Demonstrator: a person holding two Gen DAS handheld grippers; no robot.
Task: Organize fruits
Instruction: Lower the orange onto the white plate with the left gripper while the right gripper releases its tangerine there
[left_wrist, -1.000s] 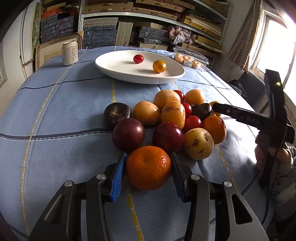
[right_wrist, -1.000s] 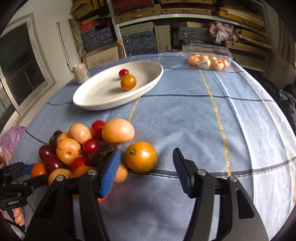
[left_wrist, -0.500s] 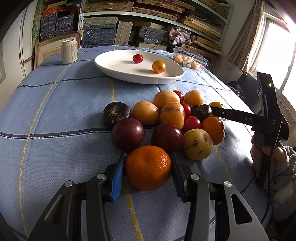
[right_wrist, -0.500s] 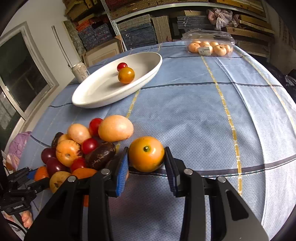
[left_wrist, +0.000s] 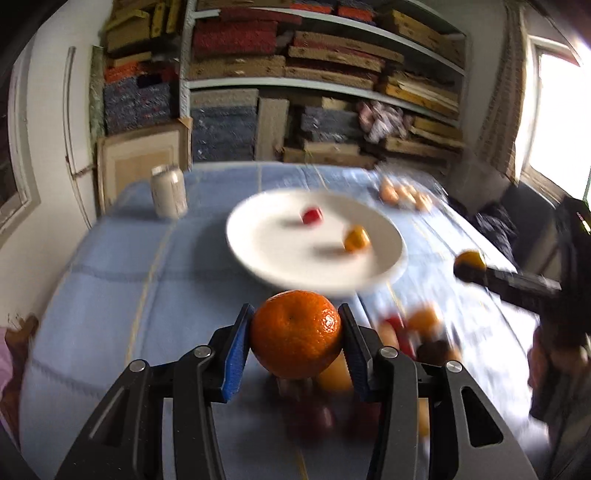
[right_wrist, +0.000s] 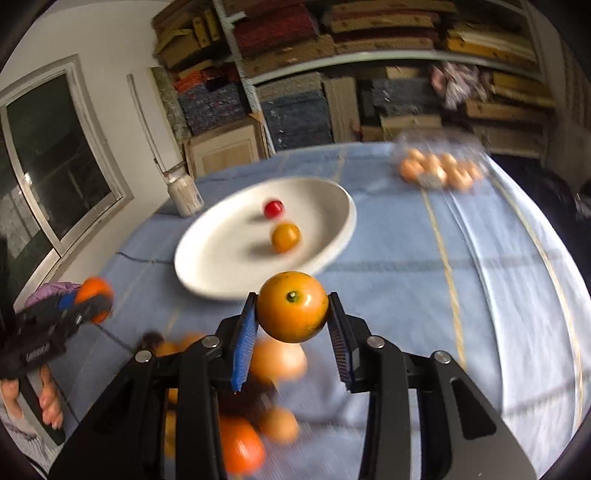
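Table (left_wrist: 110, 258): blue checked cloth, blurred in both views.
Plate (left_wrist: 266, 254): white, at the centre of the cloth; a red tomato (left_wrist: 312, 215) at 12 o'clock on it and a small orange fruit (left_wrist: 356, 239) at 3 o'clock.
Pile (right_wrist: 255, 406): mixed fruit on the cloth at 6 o'clock from the plate, below both grippers, too blurred to sort.
Can (left_wrist: 168, 196): upright, 10 o'clock from the plate.
Tray (right_wrist: 439, 168): clear pack of pale fruit, 2 o'clock from the plate.
Left gripper (left_wrist: 295, 347): narrow, pads clamped on a mandarin (left_wrist: 295, 334) held clear of the cloth.
Right gripper (right_wrist: 292, 315): narrow, blue pads pressing a yellow-orange tomato (right_wrist: 291, 305), stem facing the camera, off the cloth.
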